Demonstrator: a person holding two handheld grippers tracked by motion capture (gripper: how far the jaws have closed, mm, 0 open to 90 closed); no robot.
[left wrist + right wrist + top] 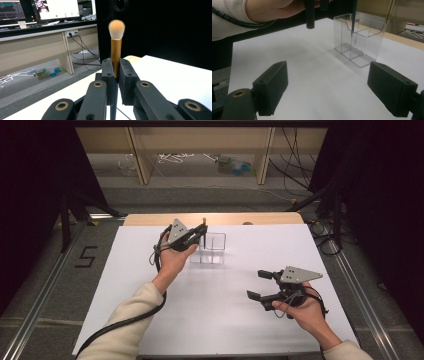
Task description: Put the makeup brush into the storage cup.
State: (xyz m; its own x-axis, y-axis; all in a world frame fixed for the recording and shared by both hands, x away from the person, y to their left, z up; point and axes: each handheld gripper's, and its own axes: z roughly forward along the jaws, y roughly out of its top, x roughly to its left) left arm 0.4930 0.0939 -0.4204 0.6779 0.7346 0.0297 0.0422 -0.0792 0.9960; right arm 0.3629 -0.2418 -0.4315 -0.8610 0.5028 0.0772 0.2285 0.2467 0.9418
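A white table point(210, 320) carries the work, with a wooden edge showing at its far side. On its far middle stands a clear acrylic holder point(212, 248), upright and divided into compartments; in the right gripper view the holder point(362, 42) has a lower front wall and a partition running front to back. The left gripper point(200, 234), held in the person's left hand point(172, 260), is poised over the holder's left part with its jaws pinched on a makeup brush point(116, 47). The brush stands upright, gold ferrule and pale bristles above the pads, dark handle below; in the right gripper view the handle's thin end point(353, 22) reaches down inside the holder, though whether it touches the floor cannot be told. The right gripper point(260, 285) rests well apart at the near right, jaws spread wide and holding nothing.
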